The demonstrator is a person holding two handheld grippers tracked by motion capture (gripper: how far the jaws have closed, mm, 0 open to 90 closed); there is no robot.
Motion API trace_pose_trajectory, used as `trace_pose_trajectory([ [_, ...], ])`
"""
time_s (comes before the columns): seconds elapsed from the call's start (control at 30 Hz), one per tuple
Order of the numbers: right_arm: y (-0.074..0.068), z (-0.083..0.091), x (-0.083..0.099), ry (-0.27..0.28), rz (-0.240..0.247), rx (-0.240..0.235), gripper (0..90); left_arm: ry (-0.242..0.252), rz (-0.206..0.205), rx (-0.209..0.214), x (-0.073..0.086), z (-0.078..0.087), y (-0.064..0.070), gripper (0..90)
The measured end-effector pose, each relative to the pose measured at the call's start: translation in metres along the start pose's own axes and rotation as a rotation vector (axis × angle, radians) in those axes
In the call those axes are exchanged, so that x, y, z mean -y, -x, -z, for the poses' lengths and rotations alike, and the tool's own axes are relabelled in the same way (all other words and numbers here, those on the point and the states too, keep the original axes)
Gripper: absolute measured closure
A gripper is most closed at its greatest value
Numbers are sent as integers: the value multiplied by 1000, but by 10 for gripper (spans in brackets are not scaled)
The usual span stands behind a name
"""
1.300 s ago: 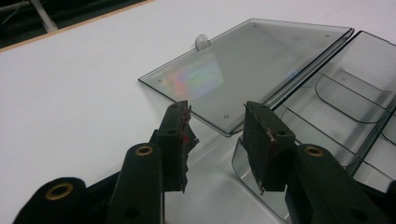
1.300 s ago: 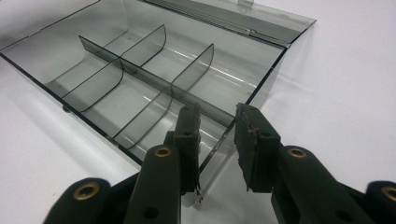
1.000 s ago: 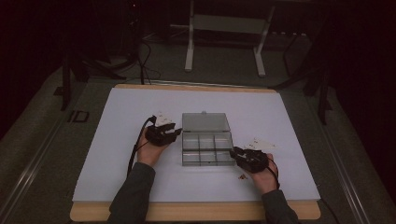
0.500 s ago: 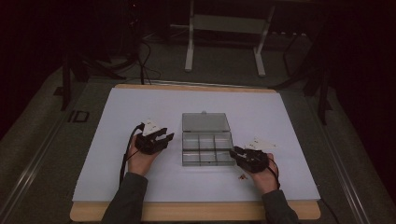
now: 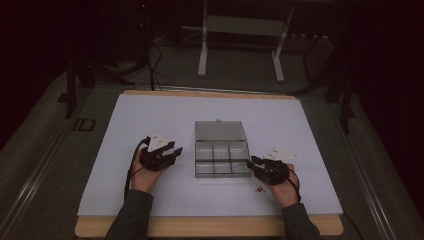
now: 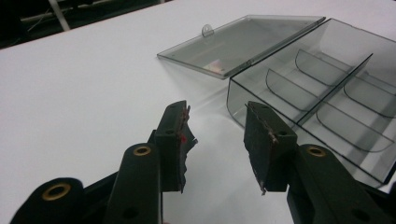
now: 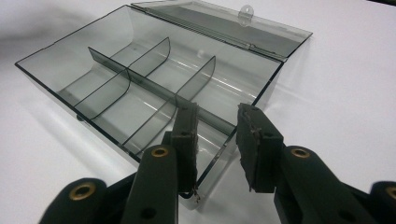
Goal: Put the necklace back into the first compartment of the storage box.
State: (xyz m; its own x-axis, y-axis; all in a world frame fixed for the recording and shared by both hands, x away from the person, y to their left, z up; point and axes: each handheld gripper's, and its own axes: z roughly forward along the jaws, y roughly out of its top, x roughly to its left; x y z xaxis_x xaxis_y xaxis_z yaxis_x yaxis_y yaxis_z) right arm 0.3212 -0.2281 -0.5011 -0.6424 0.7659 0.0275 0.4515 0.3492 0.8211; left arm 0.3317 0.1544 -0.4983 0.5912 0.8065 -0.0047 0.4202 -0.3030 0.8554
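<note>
I have the clear box (image 5: 222, 159) sitting mid-tabletop (image 5: 150, 115), its lid (image 5: 220, 131) swung fully open and lying flat on the far side. Inside, dividers split the tray into six compartments; I see nothing in them.

My left tongs (image 5: 173, 149) rest on the tabletop just beside the box's left wall, apart from it. In the left gripper view they (image 6: 216, 140) stand open with a clear gap and nothing between the jaws; a small red speck clings to the inner face of one pad (image 6: 177, 135). The box's near corner (image 6: 299, 93) lies just past the tips.

My right tongs (image 5: 253, 162) sit at the box's right front corner. In the right gripper view they (image 7: 215, 140) are open too, gripping nothing, and the box's corner wall (image 7: 219, 154) stands in the gap between the jaws; whether either pad touches it I cannot tell.

A few small reddish bits (image 5: 259, 189) lie on the tabletop near my right hand (image 5: 283, 186), outside the box.
</note>
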Motion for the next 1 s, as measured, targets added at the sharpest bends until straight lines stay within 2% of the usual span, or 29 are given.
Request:
trace_pose_trajectory([
  [0.27, 1, 4, -3, 1, 6, 6, 690, 2, 31, -23, 12, 11, -7, 595],
  [0.47, 2, 6, -4, 2, 10, 10, 683, 5, 36, -31, 19, 17, -11, 605],
  [0.7, 3, 9, -5, 5, 6, 12, 681, 46, 55, -44, 28, 24, -9, 612],
  [1.0, 1, 10, -4, 2, 2, 11, 681, 46, 61, -46, 33, 26, -9, 614],
])
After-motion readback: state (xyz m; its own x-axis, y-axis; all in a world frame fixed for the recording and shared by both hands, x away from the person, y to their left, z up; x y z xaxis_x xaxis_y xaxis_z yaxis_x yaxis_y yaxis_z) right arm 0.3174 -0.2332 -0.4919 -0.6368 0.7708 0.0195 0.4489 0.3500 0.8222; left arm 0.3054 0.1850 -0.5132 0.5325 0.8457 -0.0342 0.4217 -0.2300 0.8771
